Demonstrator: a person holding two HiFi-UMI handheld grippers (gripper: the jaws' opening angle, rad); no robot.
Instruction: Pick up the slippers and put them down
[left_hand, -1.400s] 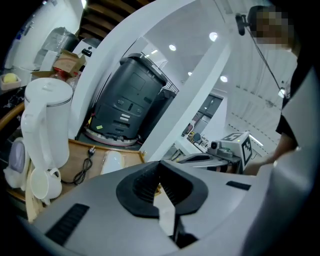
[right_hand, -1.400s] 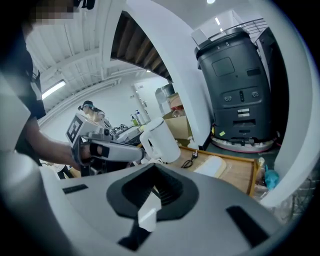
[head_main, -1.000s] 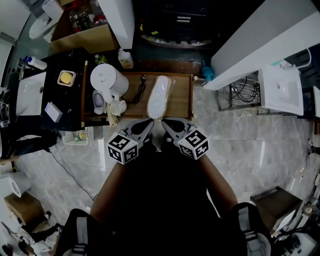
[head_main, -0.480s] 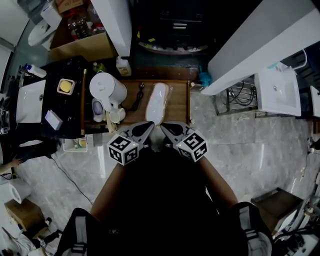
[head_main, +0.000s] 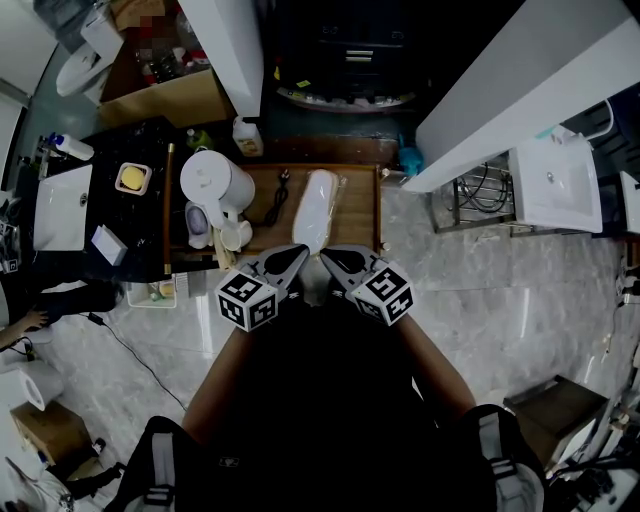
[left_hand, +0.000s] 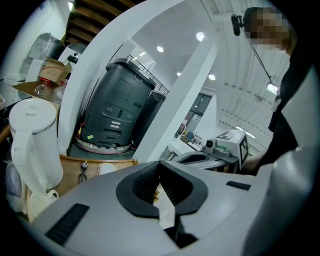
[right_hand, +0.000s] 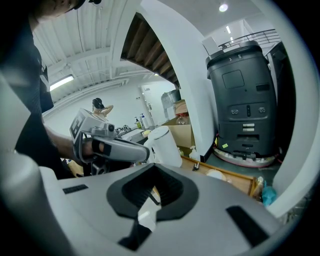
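1. Holds the left gripper (head_main: 293, 260) and the right gripper (head_main: 333, 258) side by side in front of the body, with the tips near each other at the near edge of the wooden tray (head_main: 362, 210).
2. Presses both pairs of jaws together and pinches nothing in either.
3. Places the white slipper (head_main: 318, 205) lengthwise on the tray, just beyond the tips and apart from them.
4. Leaves bare wood between the slipper and the tray's right rim. Puts a black cable (head_main: 278, 192) left of the slipper, then a white kettle (head_main: 212, 178) at the tray's left end.
5. Closes in the tray with a dark machine (head_main: 350, 45) on the far side, a black counter (head_main: 130, 215) on the left, and a white beam (head_main: 520, 90) and a wire rack (head_main: 482, 185) on the right.
6. Offers open marble floor (head_main: 500, 290) to the right of the grippers.
7. Matches the frame from a second earlier in gripper stance, in the pressed-together jaws and in the slipper's spot on the tray. Differs only in a slight shift of the whole view.
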